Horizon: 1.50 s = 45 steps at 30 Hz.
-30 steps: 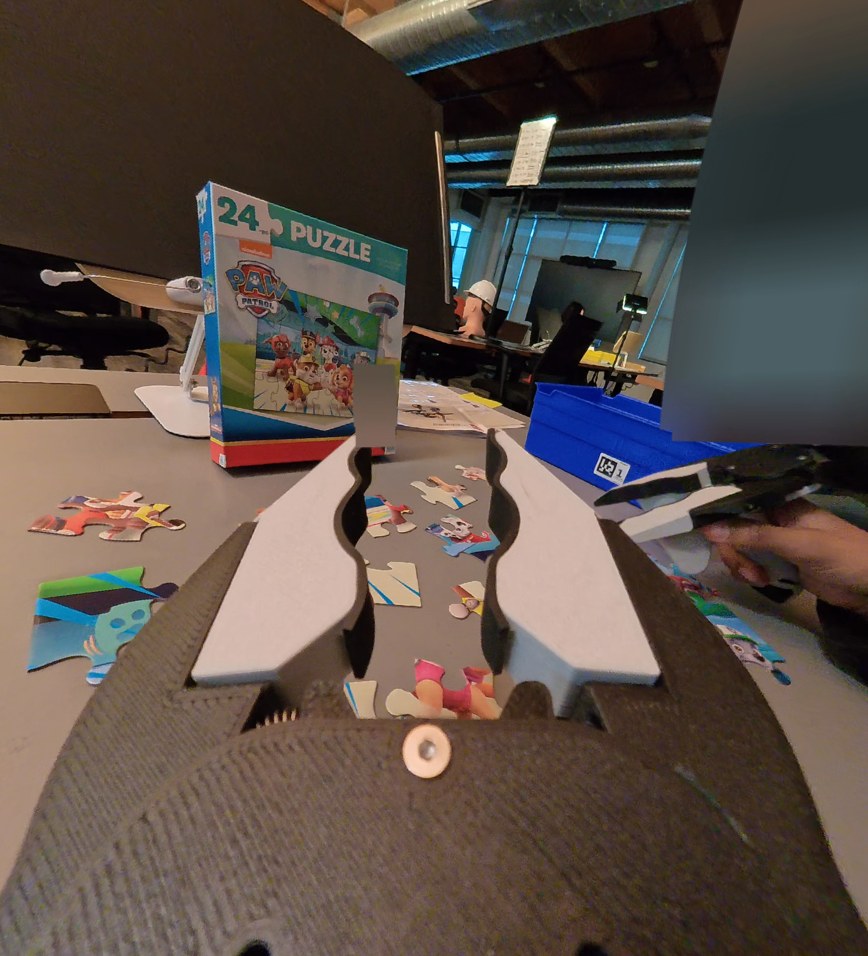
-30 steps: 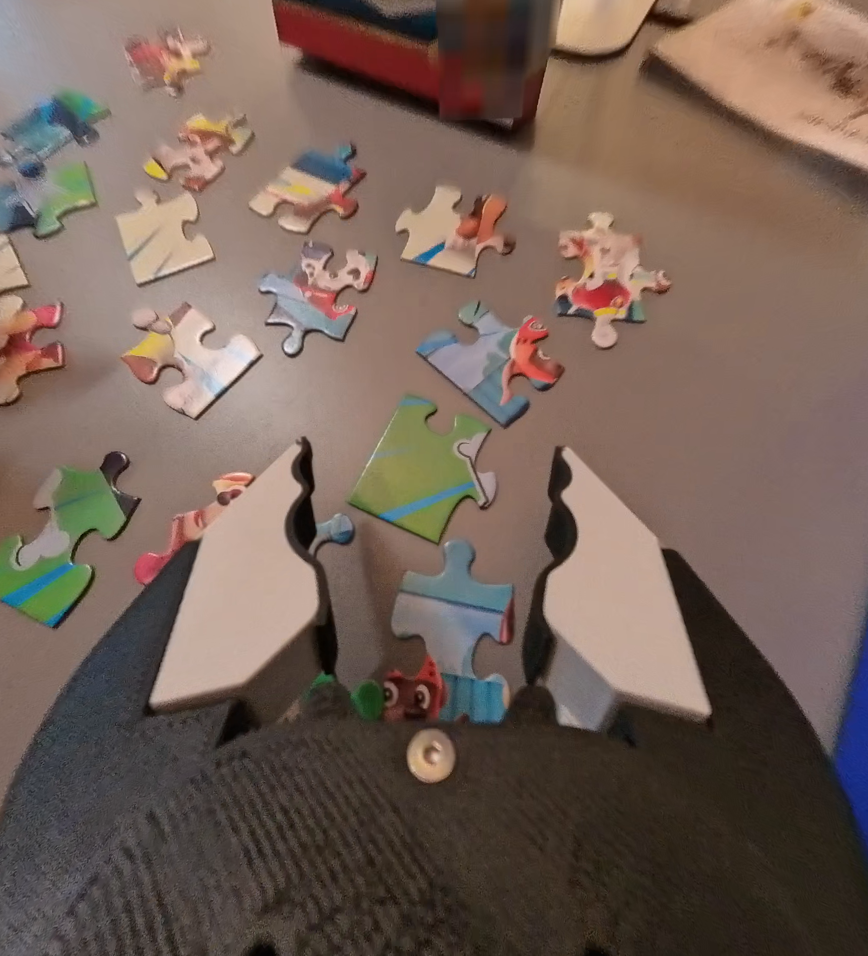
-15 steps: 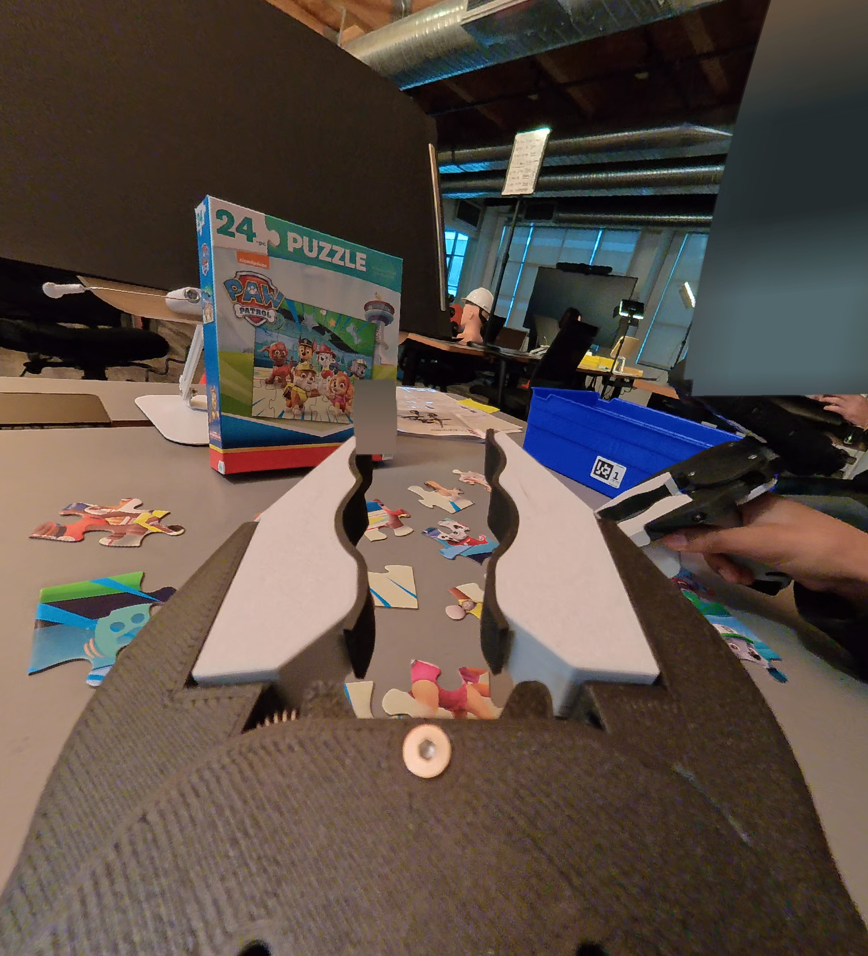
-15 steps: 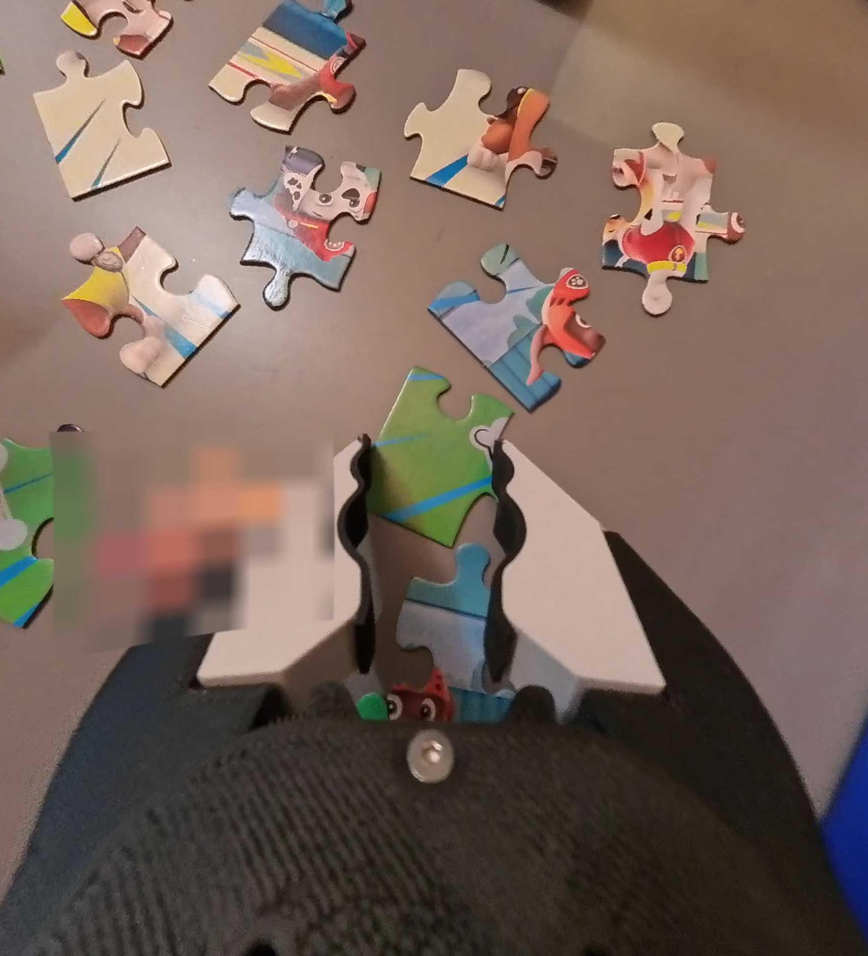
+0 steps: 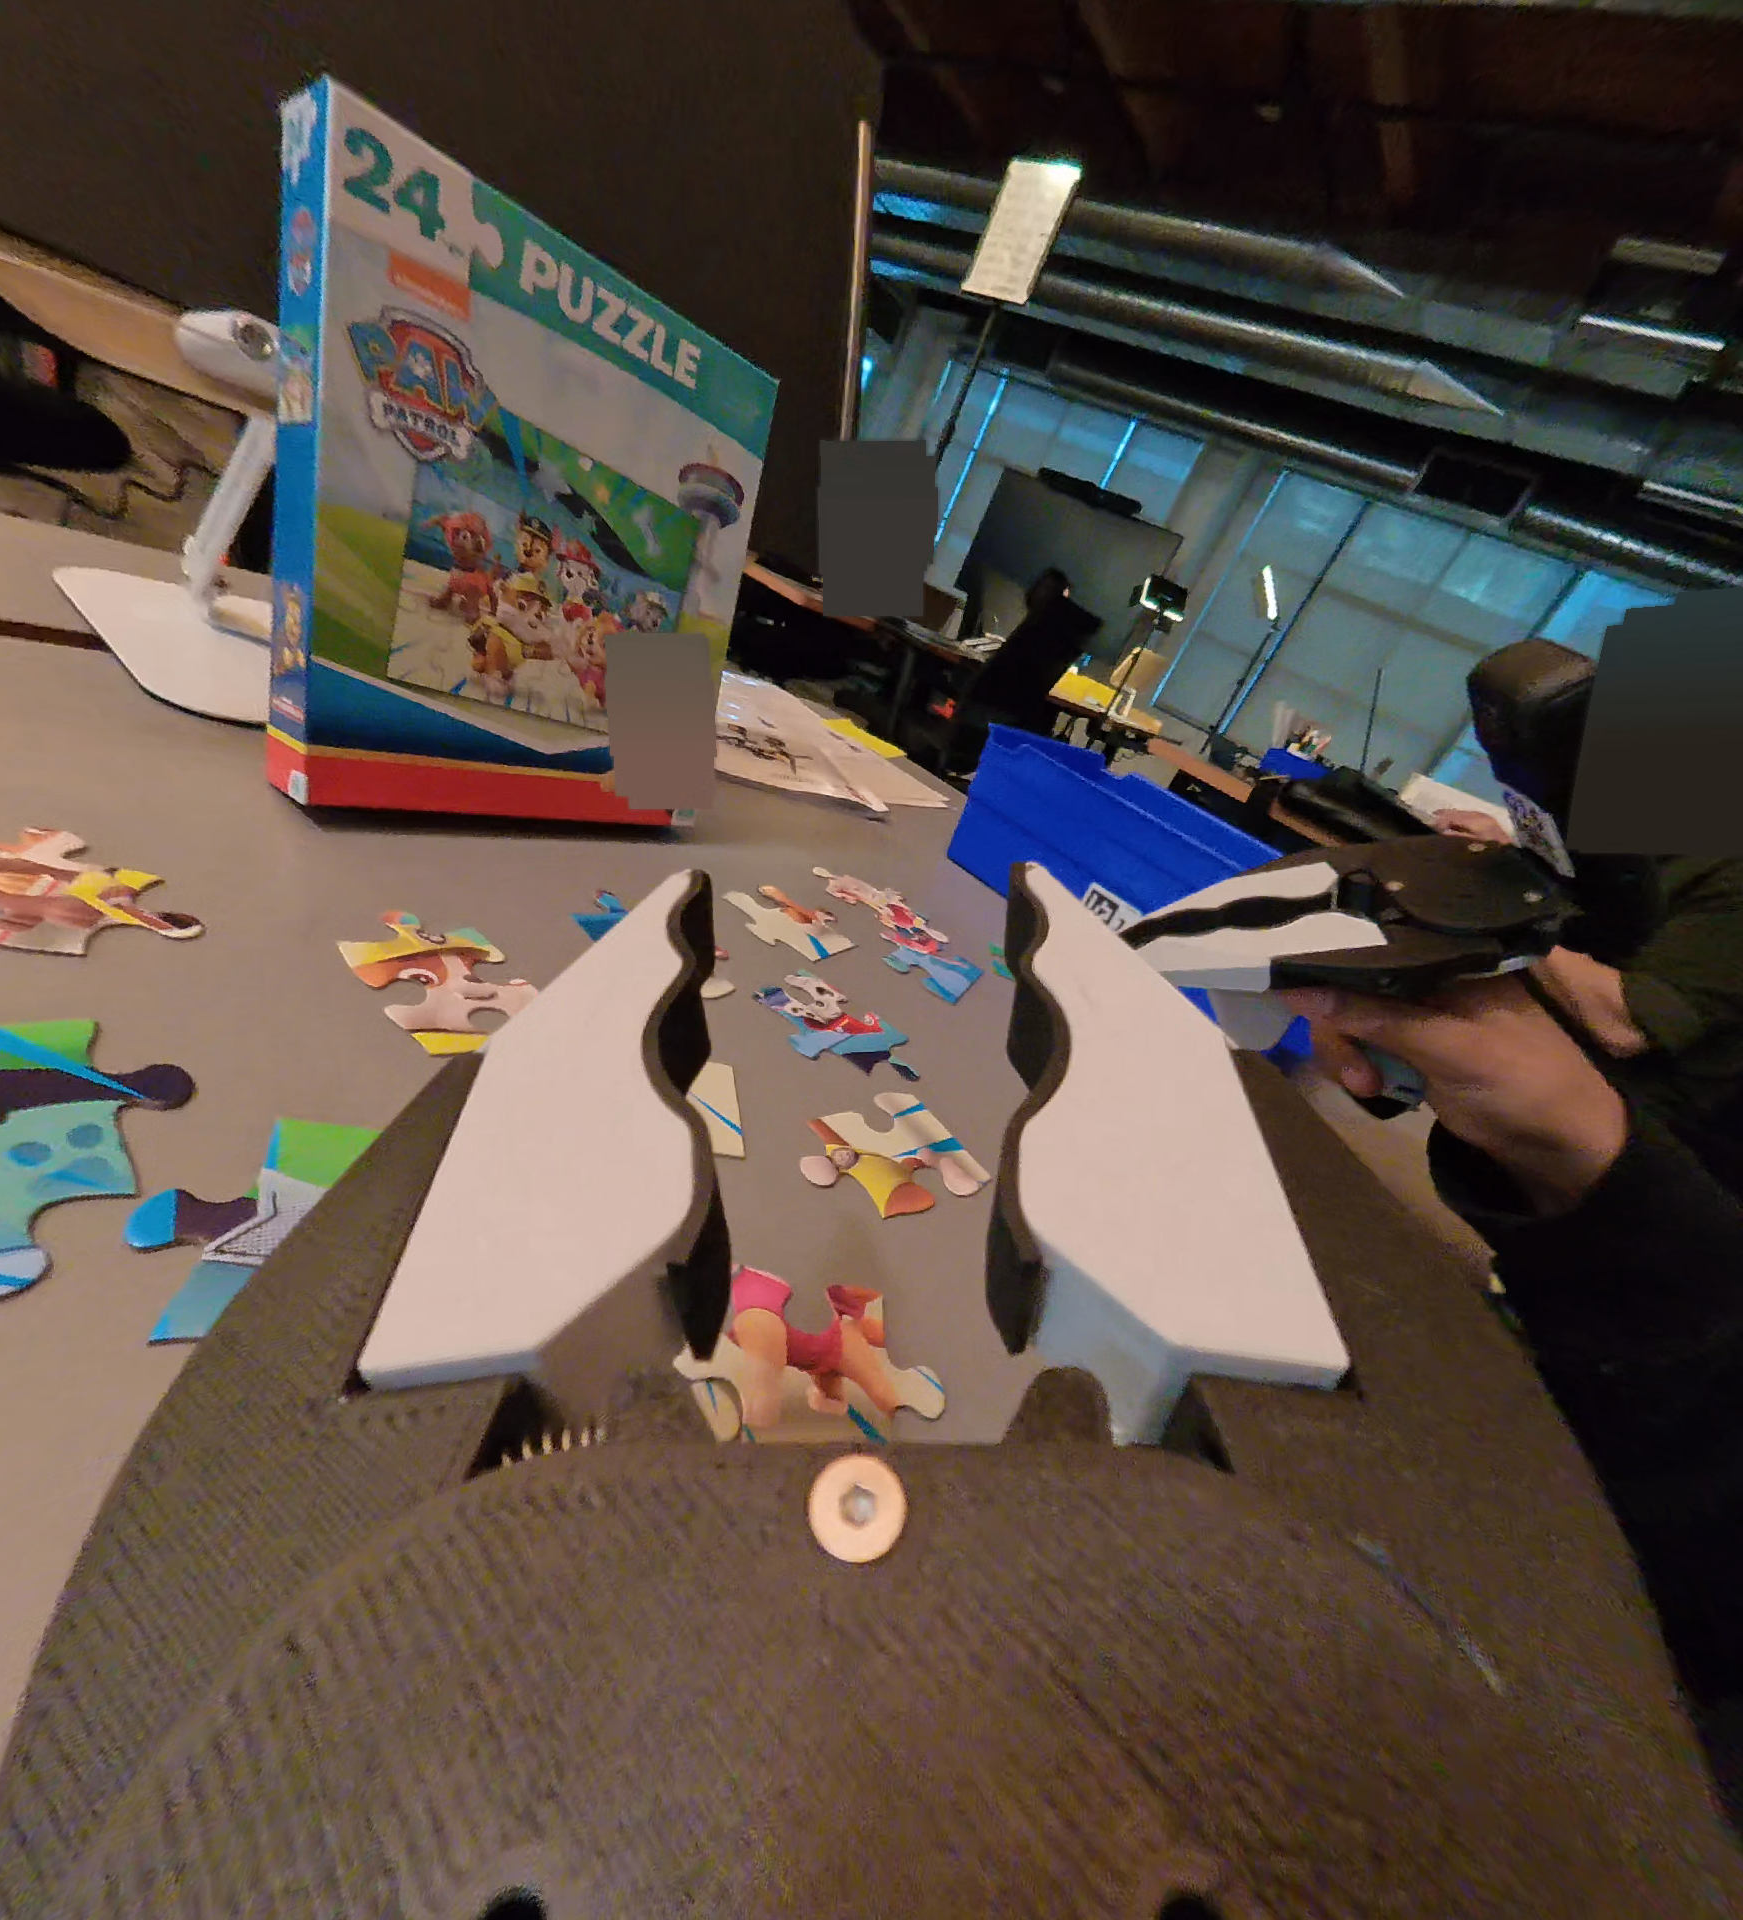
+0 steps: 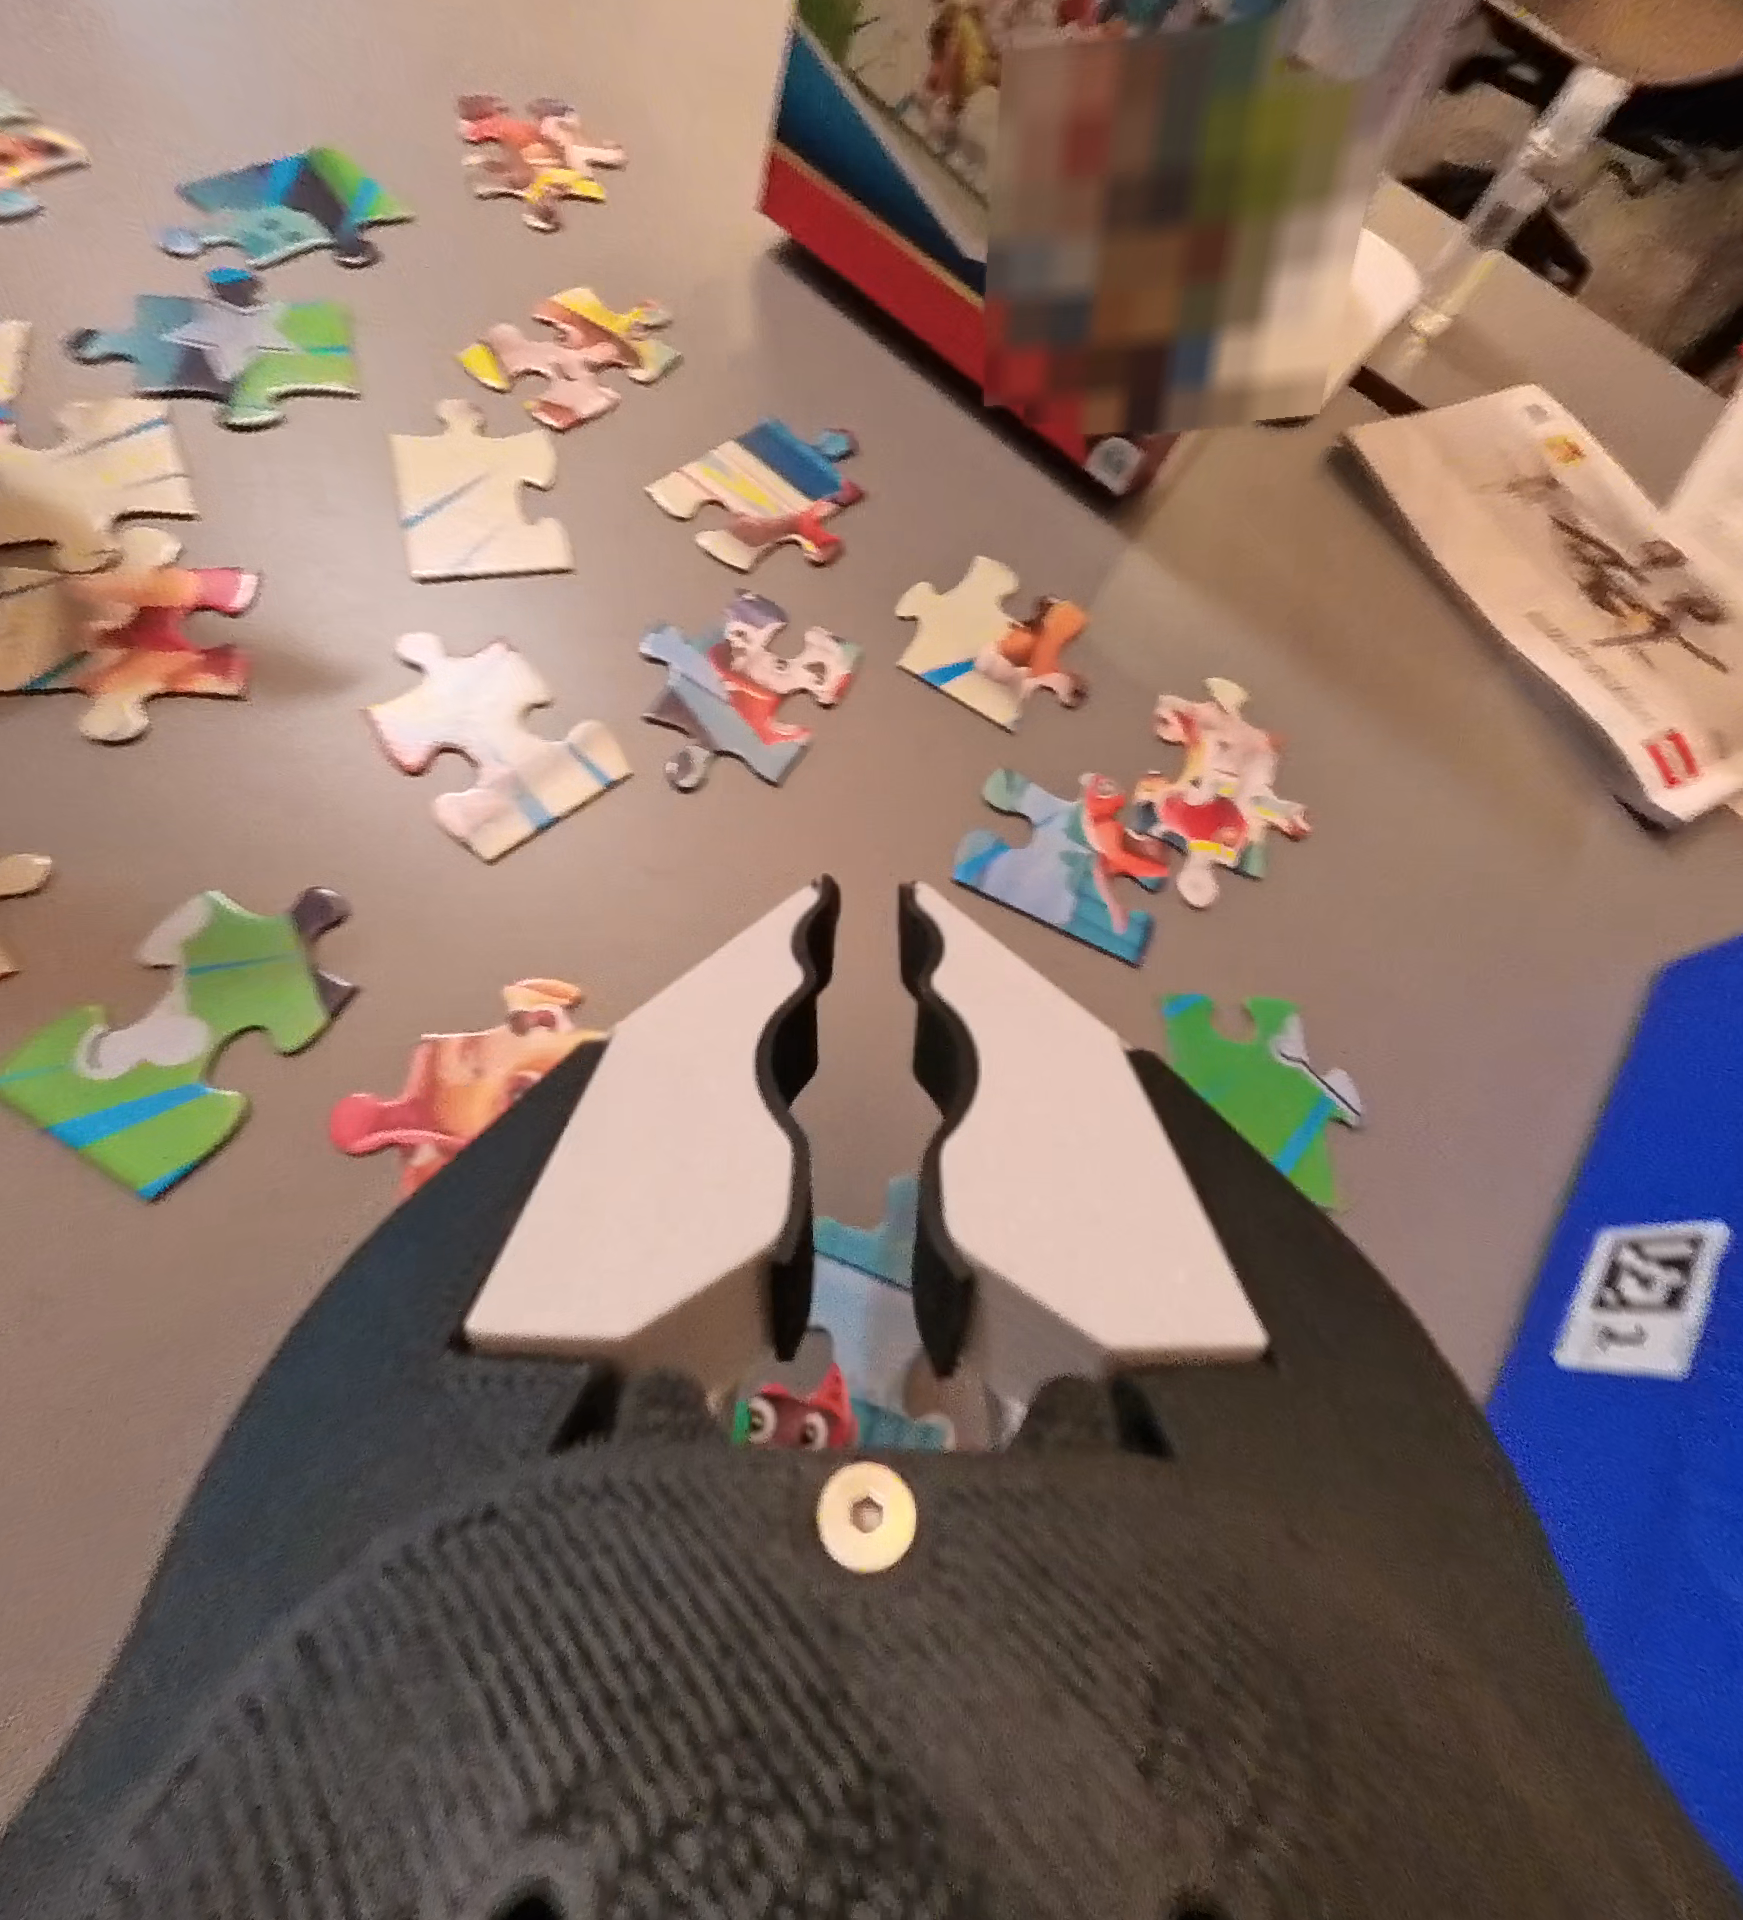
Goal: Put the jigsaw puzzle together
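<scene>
Left tongs: the left tongs are spread wide with nothing between the pads. They hang low over the surface, on the near side of the puzzle box, and point toward it.
Under the left tongs: a piece with a pink figure lies flat by the base of the fingers. A yellow-and-white piece and a spotted-dog piece show through the gap, each closer to the box. None is touched.
Right tongs: the right tongs are drawn almost together, leaving a thin slit at the tips. Only bare surface shows through it, so they pinch nothing.
Nearest to the right tongs: a green piece lies flat just to their right, on the side away from the box. A light blue piece lies beneath the fingers, partly hidden.
Holding hand: a hand carries the right tongs level, right of the box.
Loose pieces: they lie picture side up, mostly spaced apart in front of the box, so most leave free edges to reach.
Puzzle box: it stands upright on its edge, its printed front facing the pieces.
Blue bin: the blue bin sits right of the box.
Booklet: a paper booklet lies flat, just right of the box.
</scene>
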Each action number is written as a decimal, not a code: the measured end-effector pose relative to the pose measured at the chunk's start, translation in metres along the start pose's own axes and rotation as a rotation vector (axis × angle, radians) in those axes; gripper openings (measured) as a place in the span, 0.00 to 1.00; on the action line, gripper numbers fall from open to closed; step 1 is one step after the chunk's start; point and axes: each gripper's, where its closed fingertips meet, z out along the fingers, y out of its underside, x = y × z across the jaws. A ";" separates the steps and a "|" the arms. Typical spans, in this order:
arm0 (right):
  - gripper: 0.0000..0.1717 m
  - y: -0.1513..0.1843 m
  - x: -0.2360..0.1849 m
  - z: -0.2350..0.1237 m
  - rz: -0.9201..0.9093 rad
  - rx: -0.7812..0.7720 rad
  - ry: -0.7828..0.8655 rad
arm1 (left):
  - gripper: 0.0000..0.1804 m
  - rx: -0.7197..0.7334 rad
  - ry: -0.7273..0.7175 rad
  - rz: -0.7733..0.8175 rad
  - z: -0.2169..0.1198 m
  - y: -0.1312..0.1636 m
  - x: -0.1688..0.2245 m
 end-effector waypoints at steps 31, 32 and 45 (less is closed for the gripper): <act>0.41 0.022 0.075 0.100 0.091 -0.251 -0.170 | 0.28 0.030 0.035 0.058 -0.002 -0.002 0.012; 0.40 0.021 0.073 0.100 0.115 -0.242 -0.193 | 0.28 0.029 0.038 0.054 -0.002 -0.002 0.013; 0.24 0.021 0.080 0.104 0.097 -0.188 -0.112 | 0.27 0.038 0.040 0.008 -0.003 -0.004 0.009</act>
